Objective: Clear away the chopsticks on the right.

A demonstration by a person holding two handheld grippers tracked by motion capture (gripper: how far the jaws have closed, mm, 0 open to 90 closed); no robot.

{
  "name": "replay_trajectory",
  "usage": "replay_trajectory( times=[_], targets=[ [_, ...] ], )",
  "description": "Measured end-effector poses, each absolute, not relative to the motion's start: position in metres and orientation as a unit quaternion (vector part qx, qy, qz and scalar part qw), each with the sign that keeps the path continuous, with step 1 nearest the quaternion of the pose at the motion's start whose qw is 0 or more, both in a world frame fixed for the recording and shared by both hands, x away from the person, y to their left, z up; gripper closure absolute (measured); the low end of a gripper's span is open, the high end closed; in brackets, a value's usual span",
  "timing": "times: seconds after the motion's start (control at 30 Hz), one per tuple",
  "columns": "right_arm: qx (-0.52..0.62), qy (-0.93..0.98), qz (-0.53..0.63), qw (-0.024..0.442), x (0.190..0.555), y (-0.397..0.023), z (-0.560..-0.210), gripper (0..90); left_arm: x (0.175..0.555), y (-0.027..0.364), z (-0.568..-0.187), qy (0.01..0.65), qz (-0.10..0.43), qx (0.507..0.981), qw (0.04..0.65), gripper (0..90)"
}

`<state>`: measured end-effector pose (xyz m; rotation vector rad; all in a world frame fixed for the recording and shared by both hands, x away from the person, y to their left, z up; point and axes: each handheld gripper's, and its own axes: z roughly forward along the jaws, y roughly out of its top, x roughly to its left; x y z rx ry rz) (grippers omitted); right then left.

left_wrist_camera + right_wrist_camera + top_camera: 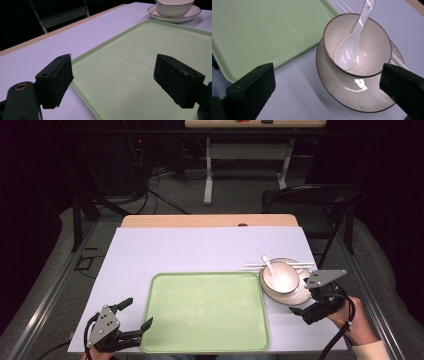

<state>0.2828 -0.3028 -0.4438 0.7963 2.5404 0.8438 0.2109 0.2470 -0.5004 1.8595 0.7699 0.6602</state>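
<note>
Right gripper view: glossy cream bowl (364, 50), round, thin dark rim, faintly ribbed outer wall, seated on a matching shallow plate (352, 96) with the same dark edge line. White glazed spoon (352, 42) inside the bowl, scoop down on the bottom, handle leaning up over the far rim. Bowl and plate just off the tray's right edge, on the pale lilac table cover (297, 100).

Right gripper (329, 90): two blocky matte black jaws spread wide, released, nothing between the pads; plate's near rim framed in the gap, not touched. High view: right gripper (309, 306) just beyond the plate's near right edge, held in a hand (350, 317) entering from below, grey three-cornered plate on top.

Pale thin chopsticks (280, 265) lying flat behind the bowl, across the plate's far side.

Tray (205, 340): rectangular, light green, smooth plastic look, rounded corners, low raised lip, lying left of the plate, nearly touching it.

Left gripper (135, 316) at the tray's near left corner, jaws parted wide, gripping nothing; left gripper view has one jaw over the table cover, the other over the tray floor.

Table cover smooth and matte; strip of light wood tabletop (210, 220) past its far edge. Dark chair (320, 197) beyond the table's far right corner.
</note>
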Motion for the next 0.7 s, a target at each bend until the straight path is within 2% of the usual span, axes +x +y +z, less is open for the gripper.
replay_trajectory(
  times=[0.37,0.7],
  targets=[
    [0.257,0.916,0.265,0.158,0.318,-0.301,-0.417,0.0,0.211,0.247,-0.500,0.316,0.271,0.766,0.490,15.7],
    [0.261,0.919,0.254,0.149,0.367,-0.309,-0.397,0.0,0.211,0.247,-0.500,0.317,0.271,0.767,0.488,15.7]
  ],
)
